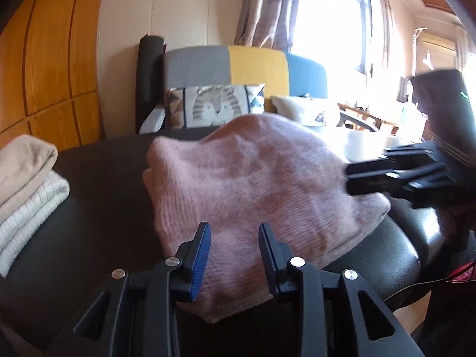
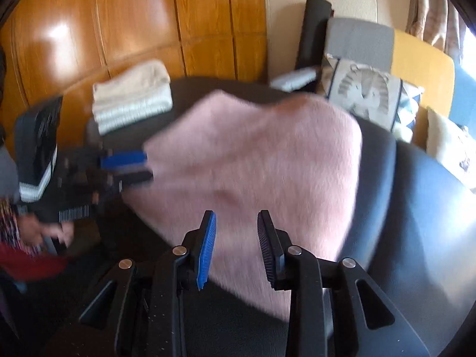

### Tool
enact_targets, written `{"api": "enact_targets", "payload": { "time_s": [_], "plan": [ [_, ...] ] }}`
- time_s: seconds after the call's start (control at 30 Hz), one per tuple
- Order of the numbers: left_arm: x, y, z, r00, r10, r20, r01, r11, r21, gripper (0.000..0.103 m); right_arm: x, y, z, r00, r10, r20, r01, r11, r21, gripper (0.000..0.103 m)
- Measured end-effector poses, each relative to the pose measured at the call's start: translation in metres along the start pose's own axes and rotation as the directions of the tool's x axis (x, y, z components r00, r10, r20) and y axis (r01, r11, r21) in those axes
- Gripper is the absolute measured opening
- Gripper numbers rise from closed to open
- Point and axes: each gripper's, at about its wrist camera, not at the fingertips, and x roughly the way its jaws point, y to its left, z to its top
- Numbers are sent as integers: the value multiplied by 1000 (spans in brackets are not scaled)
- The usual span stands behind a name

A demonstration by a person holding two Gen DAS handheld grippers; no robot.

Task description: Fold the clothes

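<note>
Pink fuzzy knitted sweater [image 1: 255, 184] lies bunched in the middle of the dark leather-topped bench [image 1: 98, 184]. Beyond the sweater stands a grey, yellow and blue patchwork sofa [image 1: 238, 62]. A stack of folded cream knitwear [image 1: 26, 190] sits near the sweater's left. Left claw [image 1: 234, 238] and right claw [image 2: 236, 232] hang released at the sweater's near edges, grasping nothing.

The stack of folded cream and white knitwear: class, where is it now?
The stack of folded cream and white knitwear sits at the black table's left edge, apart from the fluffy pink sweater, before the wooden wall panels.
</note>
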Motion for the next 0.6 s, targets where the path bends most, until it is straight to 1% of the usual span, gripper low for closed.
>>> {"api": "enact_targets", "payload": {
  "time_s": [0.03,0.13,0.2,0.23,0.27,0.33,0.37,0.47,0.5,0.57,0.6],
  "plan": [
    [-1,-3,0,1000,-5,10,5,1000,13,34,5,3,8,1000,4,4,-4,1000,-4,32],
    [15,-8,-4,994,79,-71,-75,995,63,34,33,15,21,999,22,-33,-23,999,-27,32],
    [21,-5,-8,992,82,-100,-77,995,62,34,47,22,16,996,28,-79,-32,998,-48,32],
    [19,-3,-8,992,76,-97,-70,996,55,34,52,26,12,995,26,-101,-32,997,-65,32],
    [20,-1,-7,992,67,-106,-62,997,49,34,51,30,3,995,15,-95,-23,996,-89,32],
    [18,3,8,997,41,-69,-41,999,0,34,49,36,-13,997,-4,-81,-7,992,-130,32],
    [17,5,16,998,28,-49,-29,999,-24,34,46,35,-17,997,1,-73,-9,993,-116,32],
    [14,11,39,1000,-7,13,8,995,-97,34,43,23,-19,997,42,-59,-44,999,-25,32],
    [13,13,47,999,-18,35,22,992,-121,34,44,23,-20,997,45,-58,-46,999,-14,32],
    [29,10,74,998,-37,50,44,989,-144,34,46,25,-18,998,34,-57,-35,999,-10,32],
    [39,7,83,998,-49,47,56,989,-139,34,47,27,-17,998,27,-57,-28,1000,-12,32]
  ]
}}
